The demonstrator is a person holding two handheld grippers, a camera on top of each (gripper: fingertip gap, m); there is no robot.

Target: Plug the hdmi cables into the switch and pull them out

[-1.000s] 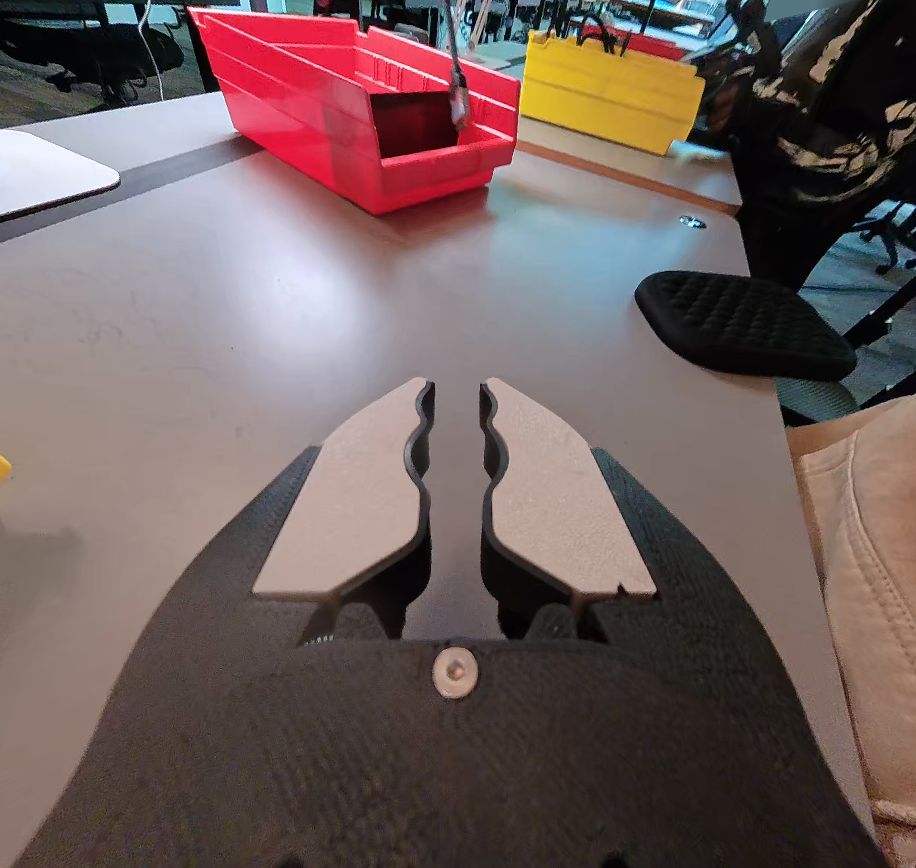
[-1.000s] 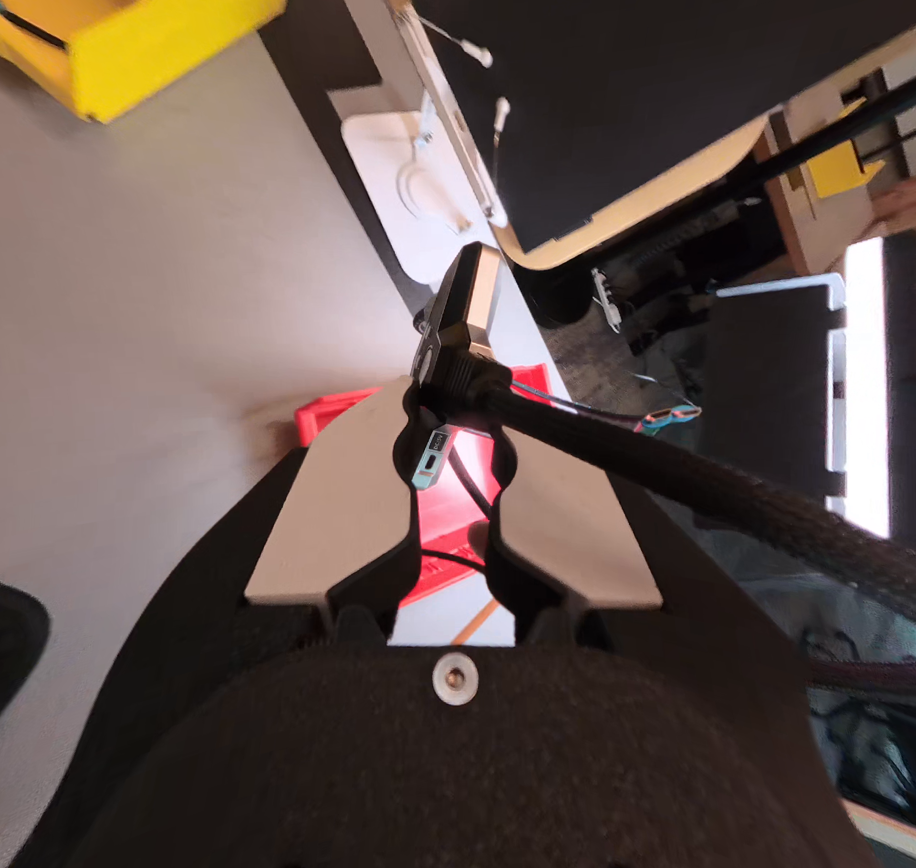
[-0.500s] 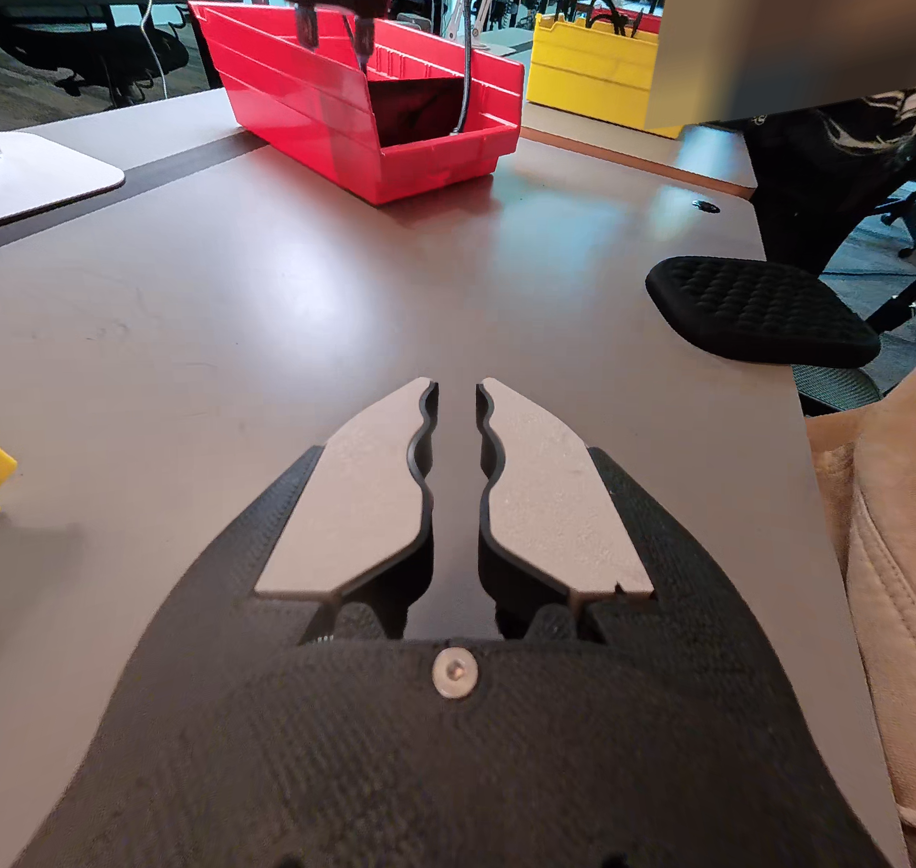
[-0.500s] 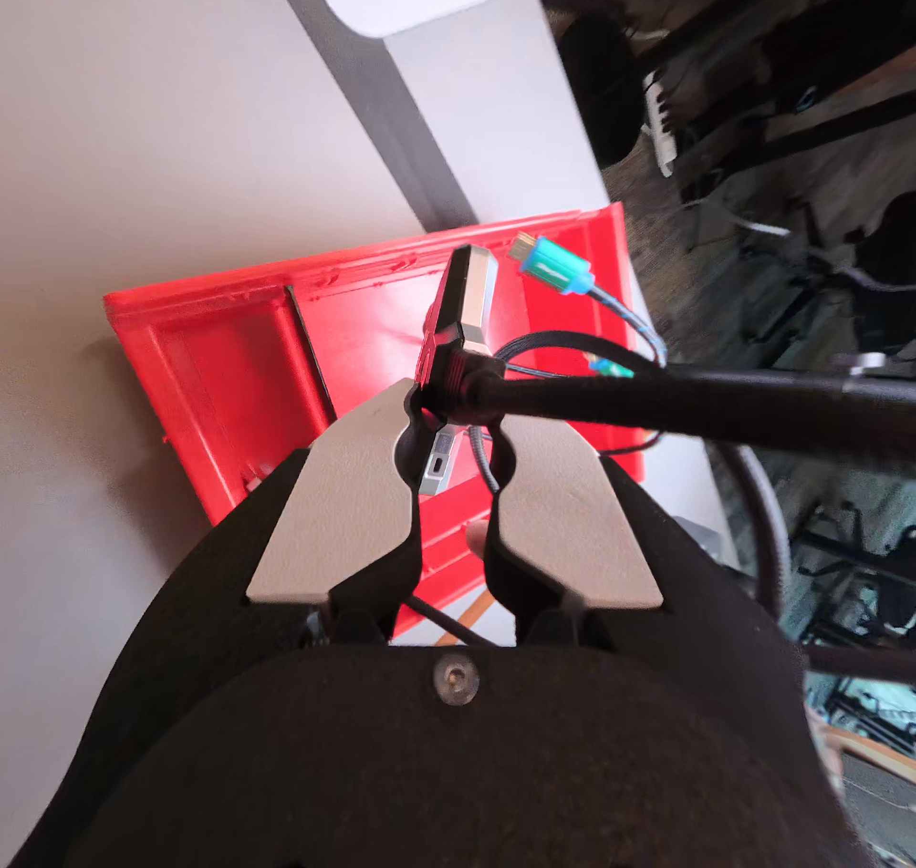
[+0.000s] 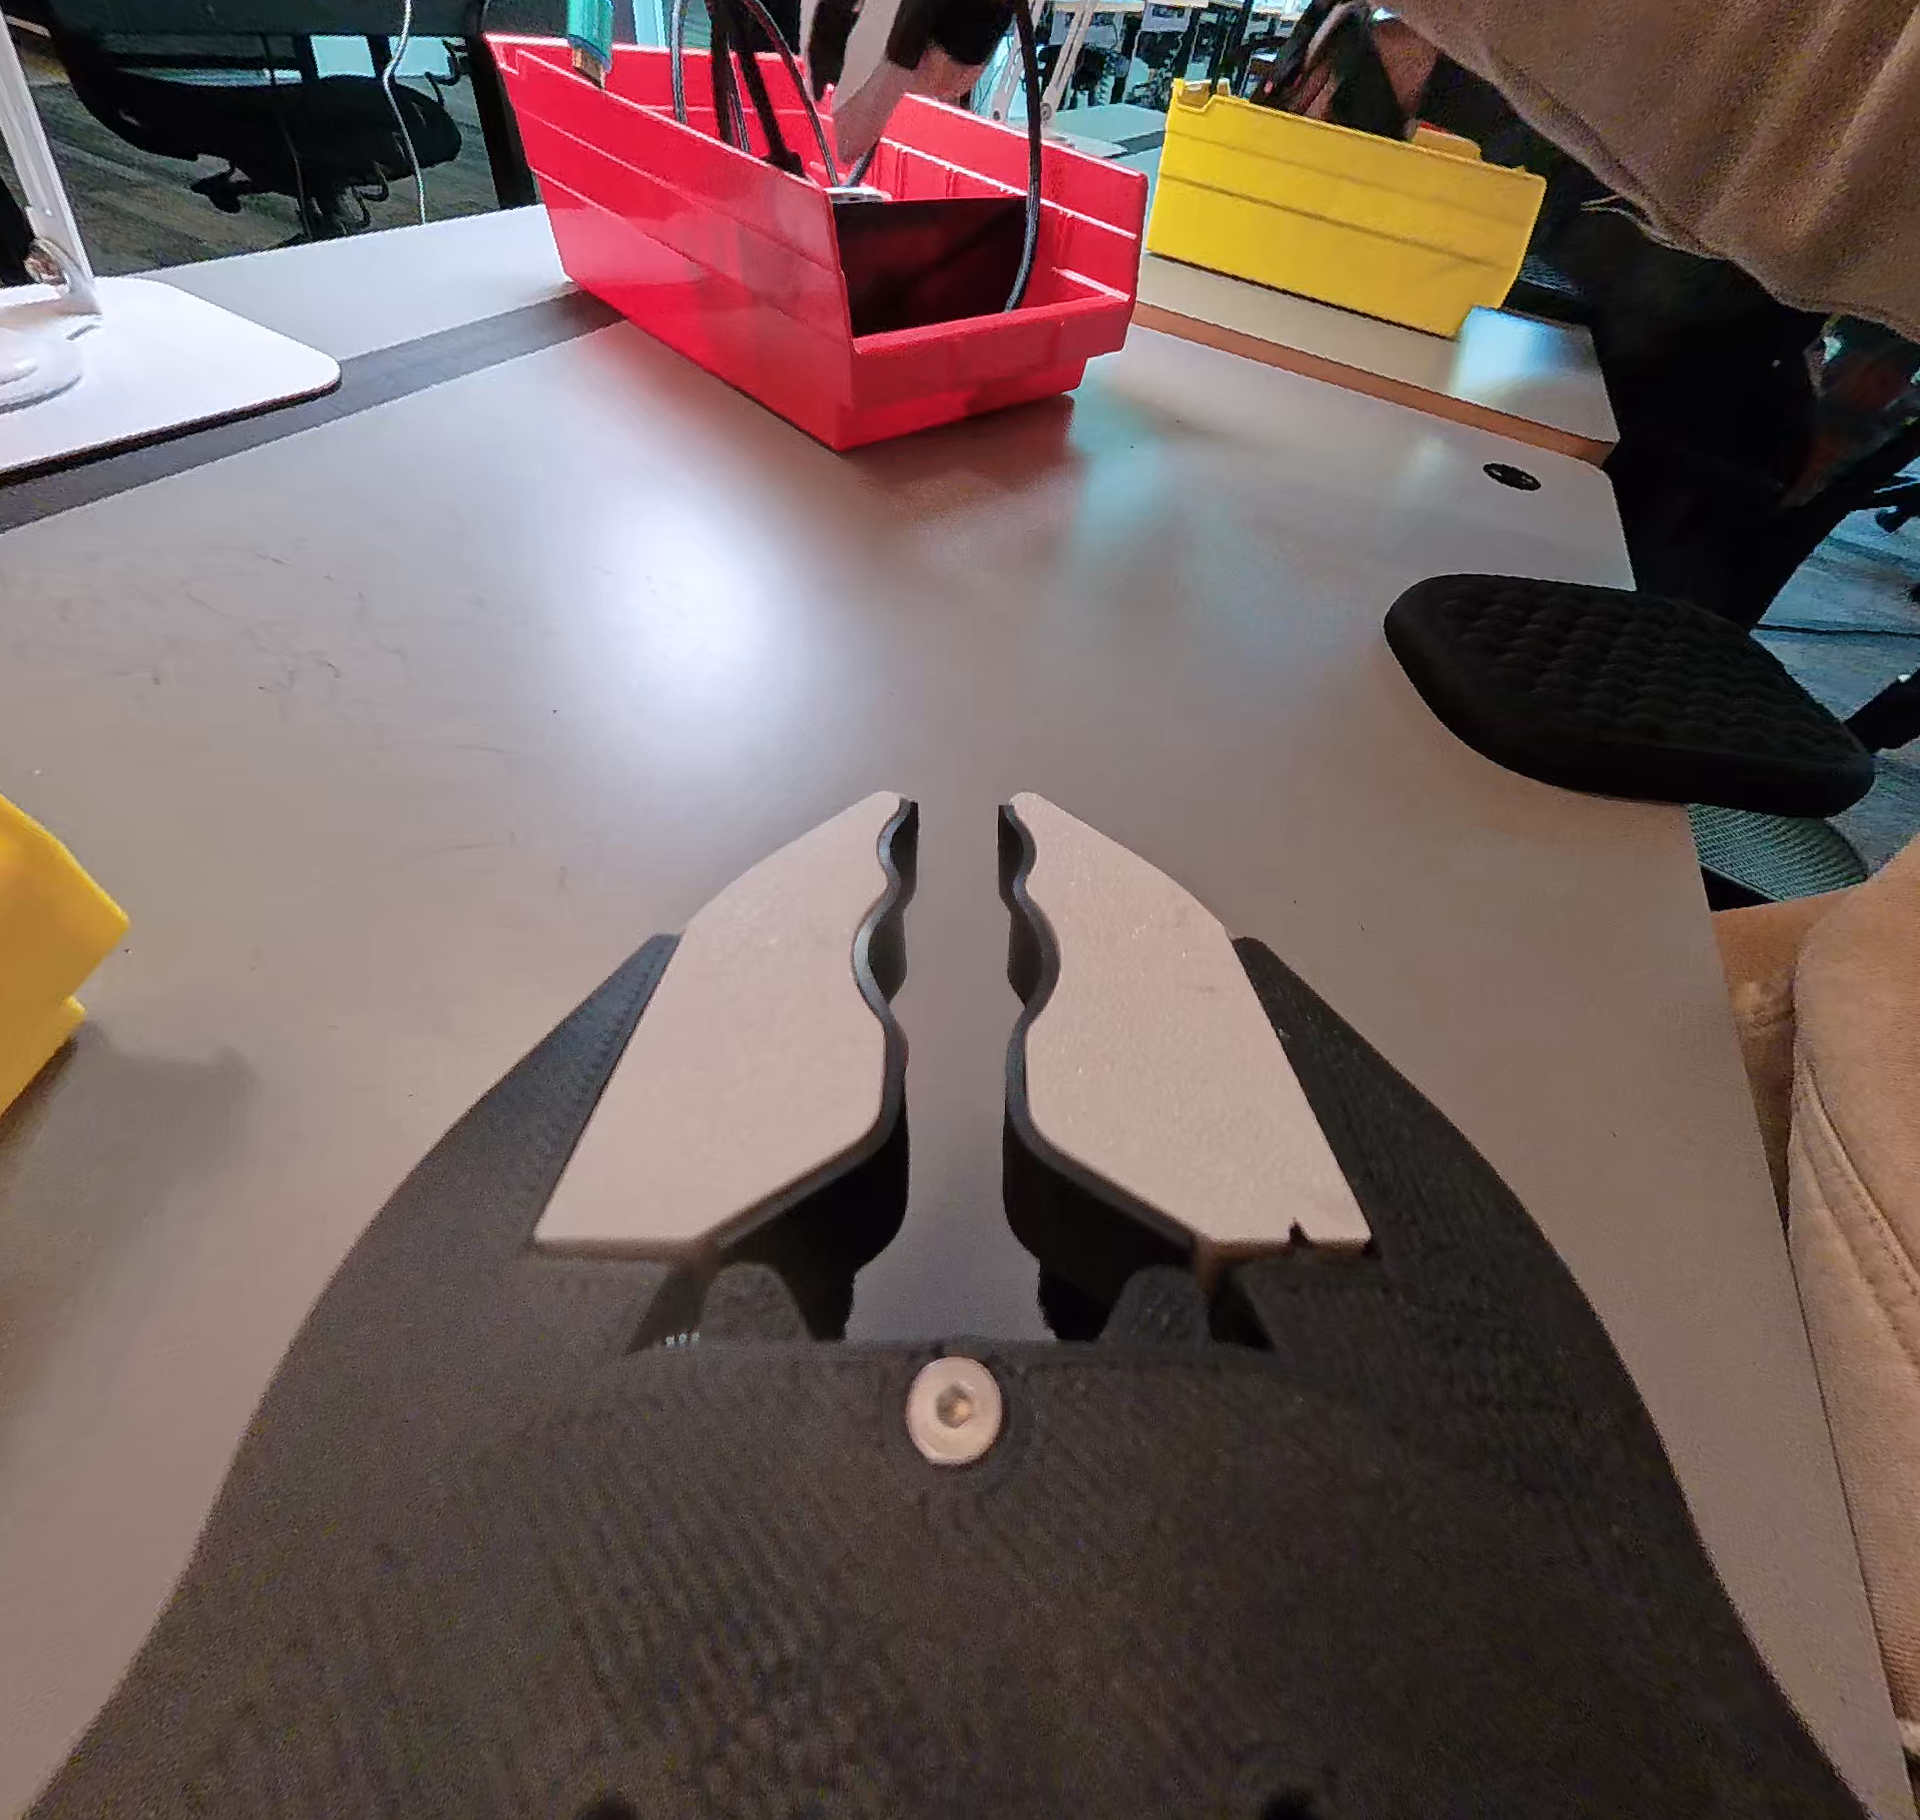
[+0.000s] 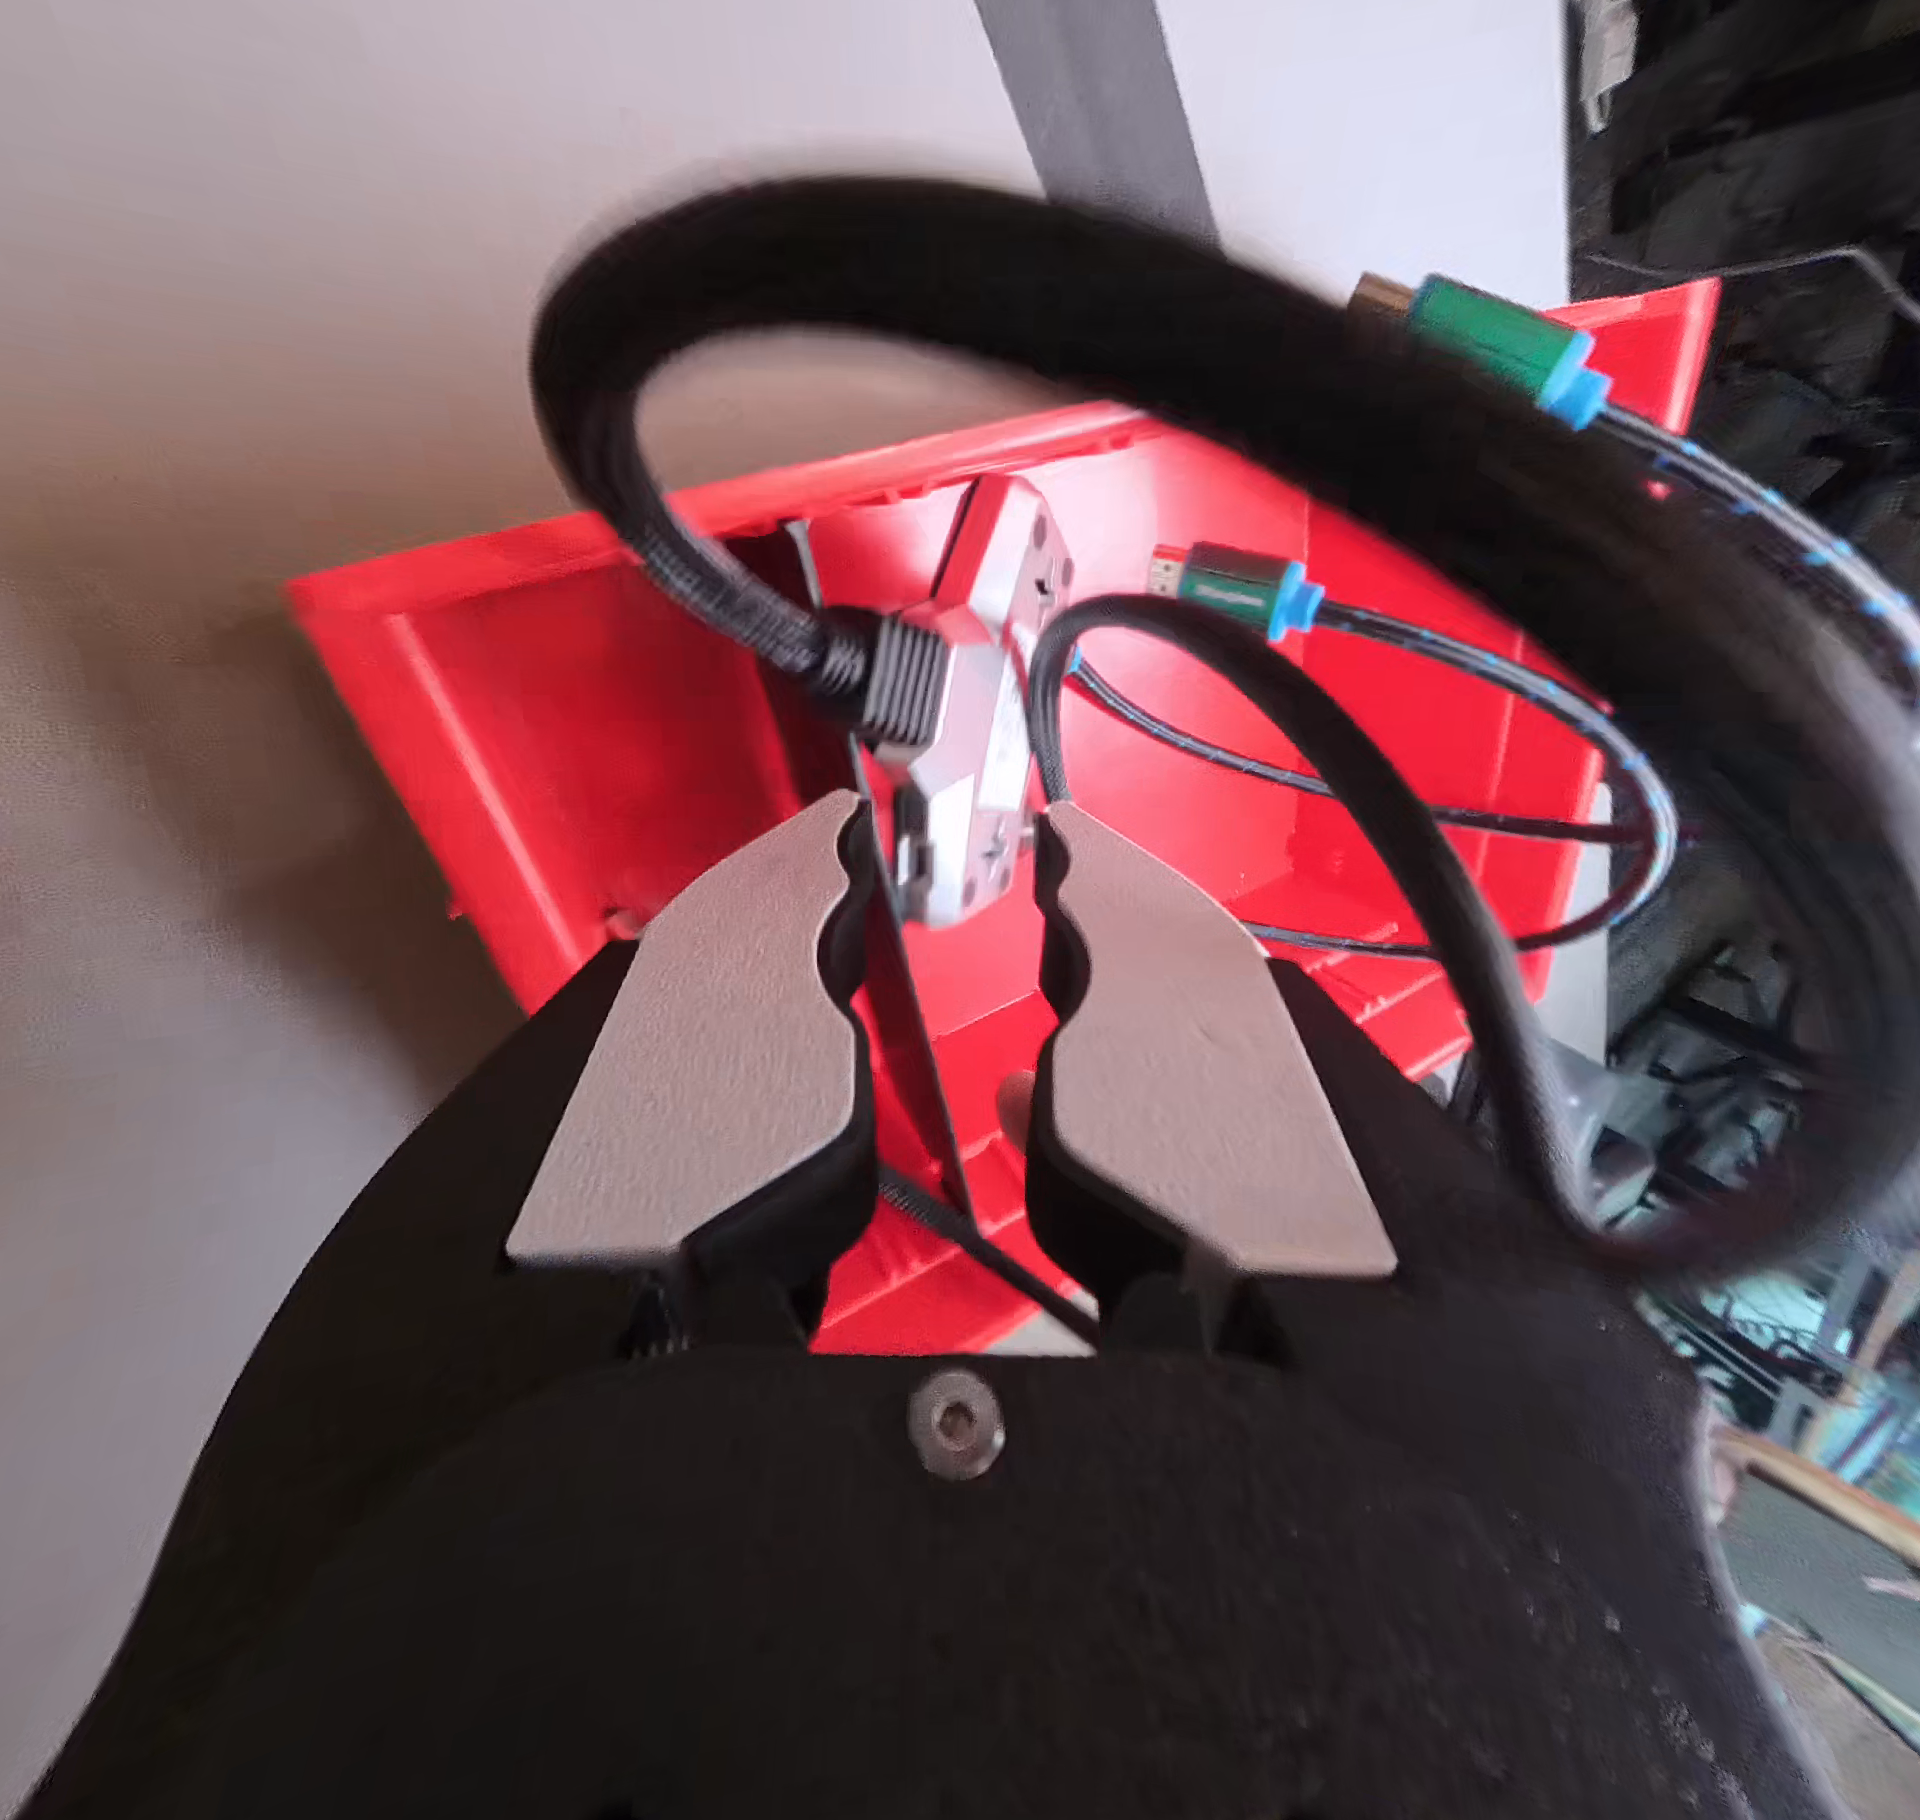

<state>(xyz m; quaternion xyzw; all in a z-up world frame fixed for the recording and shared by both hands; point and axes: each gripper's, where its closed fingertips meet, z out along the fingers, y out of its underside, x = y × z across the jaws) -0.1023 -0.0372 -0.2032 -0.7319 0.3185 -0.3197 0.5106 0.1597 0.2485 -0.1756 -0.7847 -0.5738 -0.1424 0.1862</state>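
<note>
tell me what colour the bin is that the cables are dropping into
Red. The bin shows most clearly in the left wrist view, standing on the grey table.

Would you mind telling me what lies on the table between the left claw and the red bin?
Nothing: the left wrist view shows bare table between left claw and red bin.

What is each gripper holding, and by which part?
Left gripper: nothing. The near end of the silver switch sits between the tips of the right gripper, over the red bin; whether they clamp it cannot be told.
</note>
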